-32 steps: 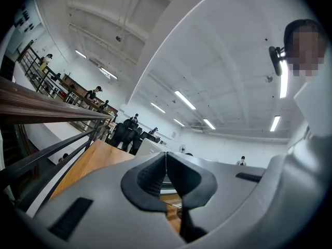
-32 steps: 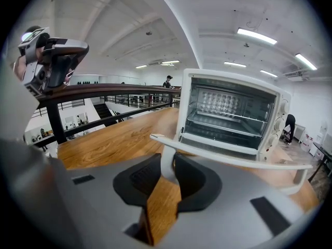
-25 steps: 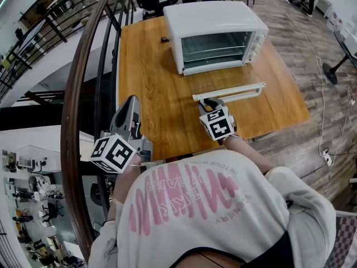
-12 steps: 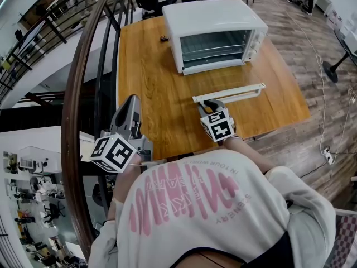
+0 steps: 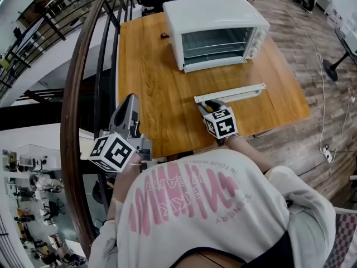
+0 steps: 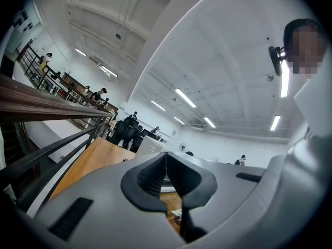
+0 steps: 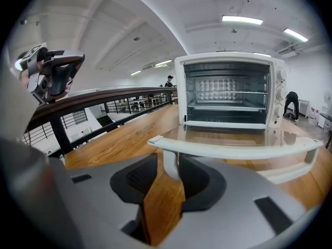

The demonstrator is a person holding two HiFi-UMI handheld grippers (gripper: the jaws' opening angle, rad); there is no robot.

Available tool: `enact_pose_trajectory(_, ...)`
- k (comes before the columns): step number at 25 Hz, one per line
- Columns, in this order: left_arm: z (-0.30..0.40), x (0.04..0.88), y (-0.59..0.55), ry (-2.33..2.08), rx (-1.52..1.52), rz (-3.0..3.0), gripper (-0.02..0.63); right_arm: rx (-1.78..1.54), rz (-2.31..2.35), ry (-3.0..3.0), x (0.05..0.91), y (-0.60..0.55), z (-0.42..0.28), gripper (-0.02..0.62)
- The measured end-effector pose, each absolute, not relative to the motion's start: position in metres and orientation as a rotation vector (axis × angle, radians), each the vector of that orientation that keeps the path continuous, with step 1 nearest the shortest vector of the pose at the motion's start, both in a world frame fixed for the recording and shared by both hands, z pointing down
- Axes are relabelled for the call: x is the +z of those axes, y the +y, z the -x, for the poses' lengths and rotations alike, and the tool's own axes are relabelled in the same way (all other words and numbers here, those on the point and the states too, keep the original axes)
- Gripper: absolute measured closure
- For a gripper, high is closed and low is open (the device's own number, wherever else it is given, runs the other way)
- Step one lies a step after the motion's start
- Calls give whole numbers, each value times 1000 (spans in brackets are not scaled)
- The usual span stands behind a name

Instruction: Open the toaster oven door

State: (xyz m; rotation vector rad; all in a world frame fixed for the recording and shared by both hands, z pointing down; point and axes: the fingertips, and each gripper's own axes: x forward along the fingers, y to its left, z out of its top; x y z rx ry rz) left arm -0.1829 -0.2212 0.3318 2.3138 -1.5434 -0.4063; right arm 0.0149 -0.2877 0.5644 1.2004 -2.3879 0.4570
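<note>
Left hand-held gripper [image 5: 131, 100] clenched on nothing, parked off the table's [image 5: 146, 88] left edge by the railing [image 5: 75, 94], idle. Right hand-held gripper [image 5: 206, 104] has just been easing its jaws apart. The door handle's [image 5: 230, 92] left post stands between them, and I think the pads no longer pinch it, though one may brush it. Door [image 5: 223, 76] lies flat before the toaster oven [image 5: 212, 15], cavity exposed, so I'd call the opening done and this the let-go.

White long-sleeved sweatshirt [image 5: 223, 216] with big pink lettering, grey plastic left gripper [image 5: 131, 99] and right gripper [image 5: 205, 104], black-and-white marker cubes [image 5: 113, 152] on both
</note>
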Motion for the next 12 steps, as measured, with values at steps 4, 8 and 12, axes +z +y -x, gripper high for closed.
enact_pose_trajectory(4, 182, 335, -220, -1536, -399, -2308, 584, 539, -1164, -2406, 570, -283, -11, 417)
enact_pose_trajectory(8, 186, 335, -219, -1544, -403, -2305, 584, 571, -1135, -2422, 573, -280, -8, 382)
enact_pose_trajectory(12, 186, 335, -220, -1545, -409, -2305, 584, 613, -1113, -2462, 571, -278, -5, 343)
